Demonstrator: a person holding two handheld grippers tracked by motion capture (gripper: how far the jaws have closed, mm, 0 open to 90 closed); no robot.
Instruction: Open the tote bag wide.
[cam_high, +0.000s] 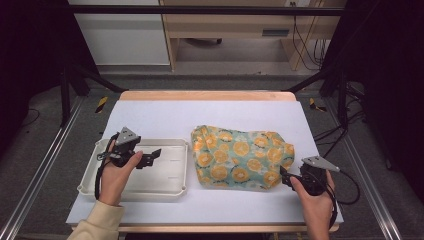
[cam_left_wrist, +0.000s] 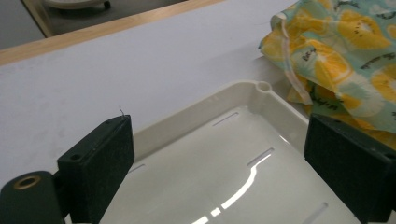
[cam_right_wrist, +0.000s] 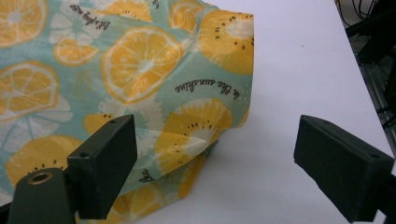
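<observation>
A teal cloth bag printed with orange slices (cam_high: 241, 157) lies bunched on the white table sheet (cam_high: 200, 117), right of centre. Left of it stands an empty cream plastic tray (cam_high: 170, 187). My left gripper (cam_high: 152, 157) hovers over the tray, pointing right toward the bag, jaws open and empty. In the left gripper view the tray (cam_left_wrist: 219, 158) lies between the wide jaws of the left gripper (cam_left_wrist: 233, 163), with the bag (cam_left_wrist: 345, 51) at the upper right. My right gripper (cam_high: 285, 177) sits at the bag's near right corner, open. In the right gripper view the bag (cam_right_wrist: 116, 79) lies ahead of the right gripper (cam_right_wrist: 233, 168).
The sheet covers a wooden table (cam_high: 205, 95) inside a black frame (cam_high: 200, 10). Cables (cam_high: 345, 130) hang off the right side. Bare sheet lies behind the tray and bag and along the front edge.
</observation>
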